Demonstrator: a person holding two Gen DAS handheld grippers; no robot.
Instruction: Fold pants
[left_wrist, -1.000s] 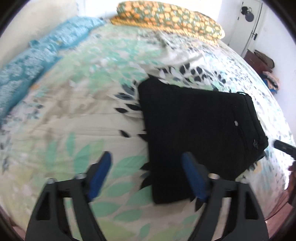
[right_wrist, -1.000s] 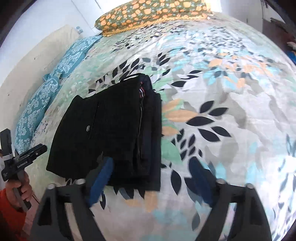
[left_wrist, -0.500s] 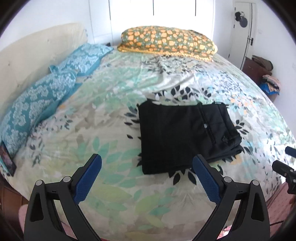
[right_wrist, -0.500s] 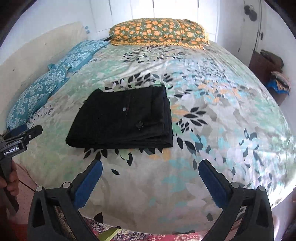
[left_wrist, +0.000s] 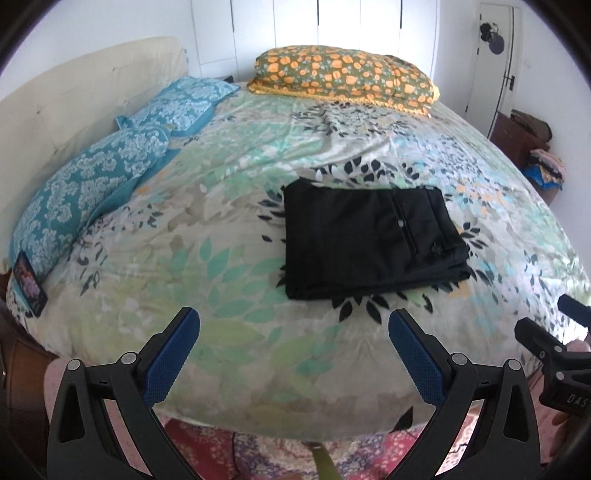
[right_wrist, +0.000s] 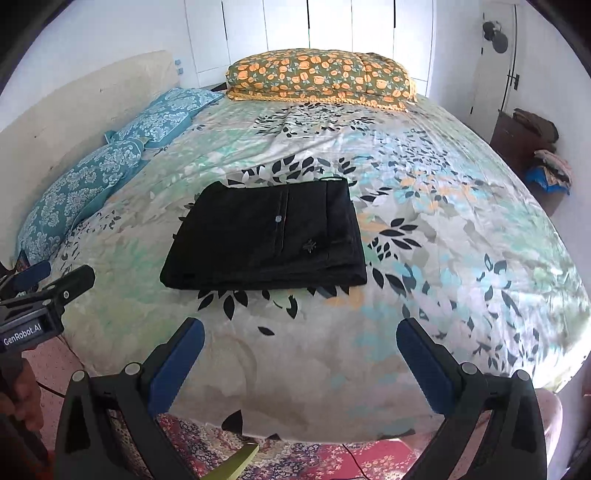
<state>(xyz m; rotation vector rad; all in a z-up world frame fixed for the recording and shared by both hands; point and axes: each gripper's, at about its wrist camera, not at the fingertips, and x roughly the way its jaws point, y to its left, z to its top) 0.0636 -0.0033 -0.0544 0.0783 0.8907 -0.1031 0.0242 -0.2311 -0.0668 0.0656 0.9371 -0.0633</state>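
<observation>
Folded black pants (left_wrist: 369, 240) lie mid-bed (left_wrist: 240, 350), toward its near edge; left gripper (left_wrist: 293, 354) and right gripper (right_wrist: 301, 363) hover released, holding nothing.

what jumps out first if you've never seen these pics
The black pants, folded into a neat rectangle, lie in the middle of the leaf-print bedspread. Behind them, an orange-flowered pillow sits at the far edge. Both tools, left and right, hang open near the bed's near edge.

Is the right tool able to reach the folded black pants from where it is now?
Probably yes. The right tool is open and empty, and only bare floral bedspread lies between it and the folded pants. It must move forward first; it touches nothing now.
</observation>
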